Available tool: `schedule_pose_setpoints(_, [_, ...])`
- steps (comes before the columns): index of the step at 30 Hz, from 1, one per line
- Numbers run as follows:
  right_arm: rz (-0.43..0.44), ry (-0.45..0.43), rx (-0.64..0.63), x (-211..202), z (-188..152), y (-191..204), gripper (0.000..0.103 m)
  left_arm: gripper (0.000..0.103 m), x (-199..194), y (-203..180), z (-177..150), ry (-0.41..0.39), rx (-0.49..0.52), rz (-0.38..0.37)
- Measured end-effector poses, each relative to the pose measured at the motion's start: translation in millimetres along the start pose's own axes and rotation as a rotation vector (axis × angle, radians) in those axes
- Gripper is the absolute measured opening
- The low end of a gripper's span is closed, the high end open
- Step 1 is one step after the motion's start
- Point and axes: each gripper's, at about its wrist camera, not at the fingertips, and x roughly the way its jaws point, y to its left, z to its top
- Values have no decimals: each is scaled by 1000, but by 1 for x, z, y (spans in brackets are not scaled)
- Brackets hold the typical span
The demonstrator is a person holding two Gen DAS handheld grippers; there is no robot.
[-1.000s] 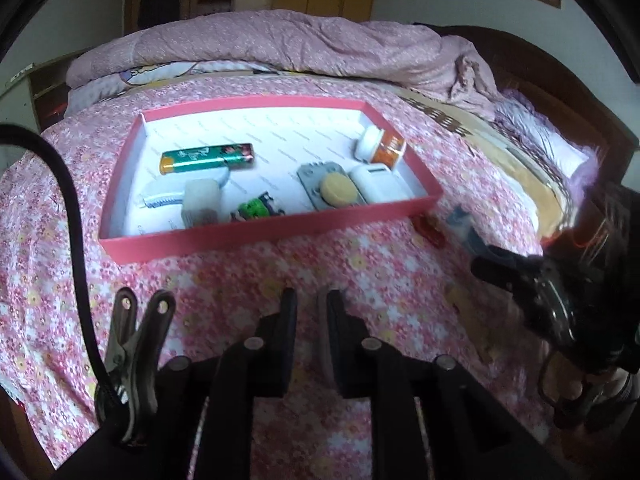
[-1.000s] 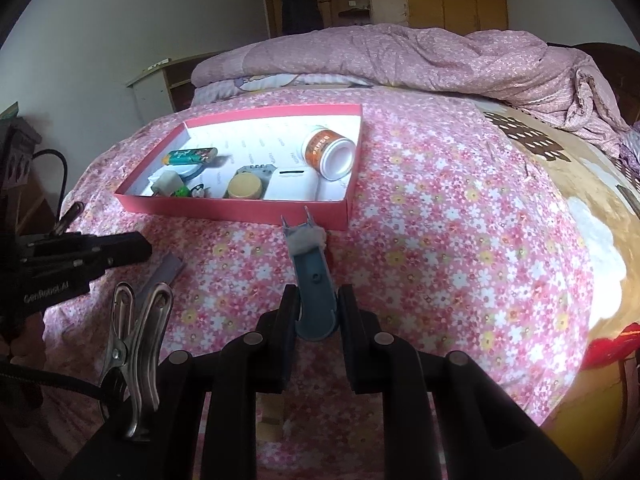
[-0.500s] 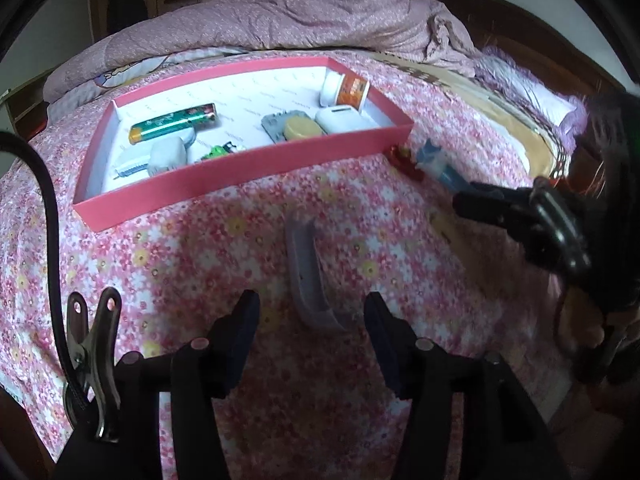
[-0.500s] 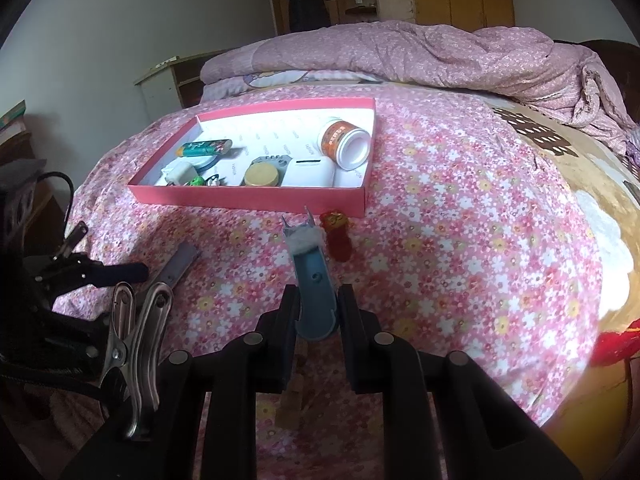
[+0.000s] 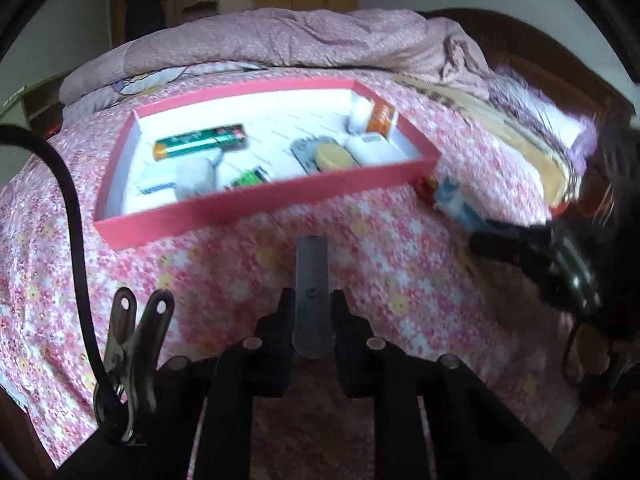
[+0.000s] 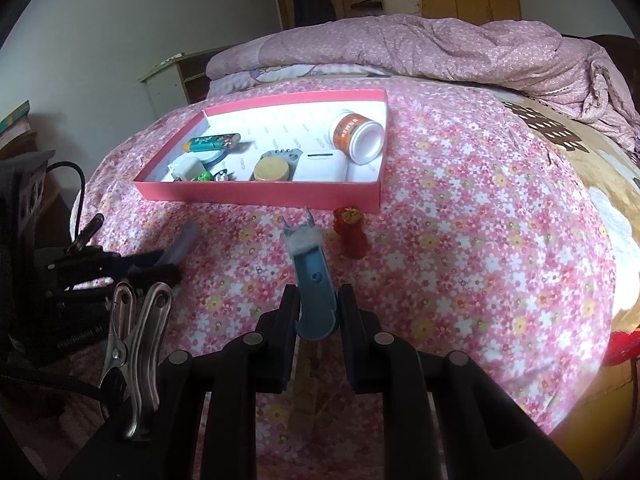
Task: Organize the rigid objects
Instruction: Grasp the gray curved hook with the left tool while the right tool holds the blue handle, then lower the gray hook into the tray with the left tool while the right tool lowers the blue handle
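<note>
- grey flat piece (image 5: 311, 280): a narrow strip with a rounded near end, clamped between the two fingers of the left gripper (image 5: 312, 312), which have just closed on it; it points out over the flowered bedspread (image 5: 380, 248) toward the near wall of the tray.
- blue tool (image 6: 314, 280): slim handle with a pale wad and two thin prongs at its far end, pinched by the right gripper (image 6: 318, 312); its prongs reach toward the tray's near wall, just short of it.
- pink tray (image 6: 260, 194): shallow, white inside, lying on the bedspread toward the far side of the bed, below the rumpled quilt (image 6: 420, 44).
- tray contents, left end: a green and orange cylinder (image 6: 212, 142) lying flat, a white block (image 6: 188, 168), small green bits (image 6: 206, 176) against the near wall.
- tray contents, right end: a yellow round lid (image 6: 272, 168) on a grey flat part (image 6: 280, 156), a white box (image 6: 322, 164), an orange-labelled white jar (image 6: 356, 136) on its side in the right corner.
- red figure (image 6: 352, 232): on the bedspread just outside the tray's near right corner, beside the blue tool's prongs.
- metal spring clip (image 6: 136, 344): fixed at the left of the right gripper's body; a like clip (image 5: 132, 344) sits on the left one.
</note>
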Motion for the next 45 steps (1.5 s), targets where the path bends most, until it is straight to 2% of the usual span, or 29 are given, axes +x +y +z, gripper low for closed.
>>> schedule_pose_setpoints(9, [37,4,-9,10,29,5,21,18,-9,25,37,-60,-33,20])
schedule_pose_setpoints(18, [66,-4,-27,33,79,17,21,18,9,45,86,-95,-43,62])
schedule_pose_setpoints(23, [69,-2,-40,52,101,24,21,18,25,55,110,-103,-71,61])
schedule_pose_setpoints(29, [58,21,-40,77,122,24,21,18,52,67,133,-85,-89,85])
schedule_pose_setpoints(40, [21,43,-15,108,145,16,21,18,80,83,148,-55,-132,121])
schedule_pose_setpoints(43, [17,39,-4,109,146,14,21,22,83,83,149,-50,-134,144])
schedule_pose_setpoints(45, [21,38,3,109,145,13,21,37,83,83,149,-48,-131,155])
